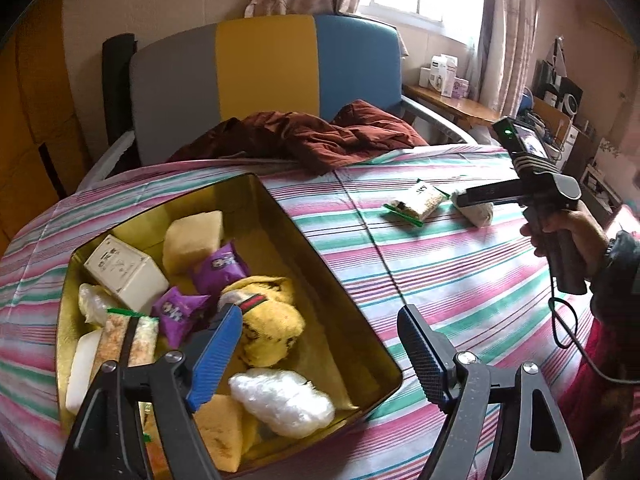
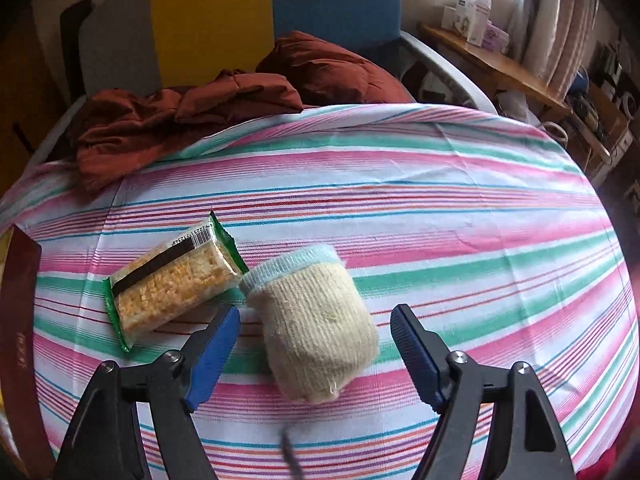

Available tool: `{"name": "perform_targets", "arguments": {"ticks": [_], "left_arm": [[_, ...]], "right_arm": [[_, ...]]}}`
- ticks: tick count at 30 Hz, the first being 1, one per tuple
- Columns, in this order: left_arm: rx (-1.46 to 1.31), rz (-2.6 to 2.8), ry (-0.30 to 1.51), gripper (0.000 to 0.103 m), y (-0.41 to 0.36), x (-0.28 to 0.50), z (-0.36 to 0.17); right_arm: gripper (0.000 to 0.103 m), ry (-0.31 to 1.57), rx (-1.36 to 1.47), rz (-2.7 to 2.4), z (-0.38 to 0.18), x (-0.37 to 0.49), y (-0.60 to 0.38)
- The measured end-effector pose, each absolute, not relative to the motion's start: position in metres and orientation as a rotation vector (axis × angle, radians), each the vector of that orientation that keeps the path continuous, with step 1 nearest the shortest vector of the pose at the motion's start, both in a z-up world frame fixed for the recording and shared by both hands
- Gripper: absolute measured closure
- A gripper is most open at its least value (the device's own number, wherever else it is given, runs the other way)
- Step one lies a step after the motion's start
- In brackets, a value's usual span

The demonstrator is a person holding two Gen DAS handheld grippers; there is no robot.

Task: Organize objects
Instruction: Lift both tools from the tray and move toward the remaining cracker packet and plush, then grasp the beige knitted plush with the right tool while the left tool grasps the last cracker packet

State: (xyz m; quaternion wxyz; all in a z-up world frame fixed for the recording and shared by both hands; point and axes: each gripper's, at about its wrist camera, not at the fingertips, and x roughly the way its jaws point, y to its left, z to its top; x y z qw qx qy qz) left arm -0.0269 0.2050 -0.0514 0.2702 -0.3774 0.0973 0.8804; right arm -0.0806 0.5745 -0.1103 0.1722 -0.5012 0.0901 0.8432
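A gold tin box lies on the striped bedsheet and holds a yellow sock bundle, purple snack packets, a cream carton, sponges, a rice-cracker pack and a white plastic wad. My left gripper is open and empty over the box's near right corner. My right gripper is open, its jaws on either side of a rolled cream sock with a pale blue cuff. A green-edged rice-cracker pack lies just left of the sock. Both also show in the left wrist view, the pack and sock.
A crumpled rust-red cloth lies at the far edge of the bed, against a grey, yellow and blue headboard. A wooden shelf with boxes stands at the right. The box's dark red outer side shows at the left.
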Motion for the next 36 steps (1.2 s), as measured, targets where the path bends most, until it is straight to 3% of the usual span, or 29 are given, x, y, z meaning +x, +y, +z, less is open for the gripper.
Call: {"name": "perform_targets", "arguments": {"ticks": [2,7,26,36], "left_arm": [[-1.011,2.358,0.273,0.023,0.211,-0.027,-0.05],[-1.007,2.337,0.28,0.023,0.225,-0.031,-0.048],[-1.056,2.169,0.476,0.02,0.341,-0.084,-0.047],[-1.079,2.096,0.657,0.02,0.422,-0.125,-0.075]], "right_arm": [[0.035,0.249,-1.439,2.394,-0.114,-0.083,0.574],[0.045,0.275,-1.447,2.378,-0.114,-0.08,0.58],[0.045,0.406,-1.456,2.227,-0.106,-0.061,0.611],[0.045,0.431,-1.489,2.199,-0.11,-0.058,0.616]]}}
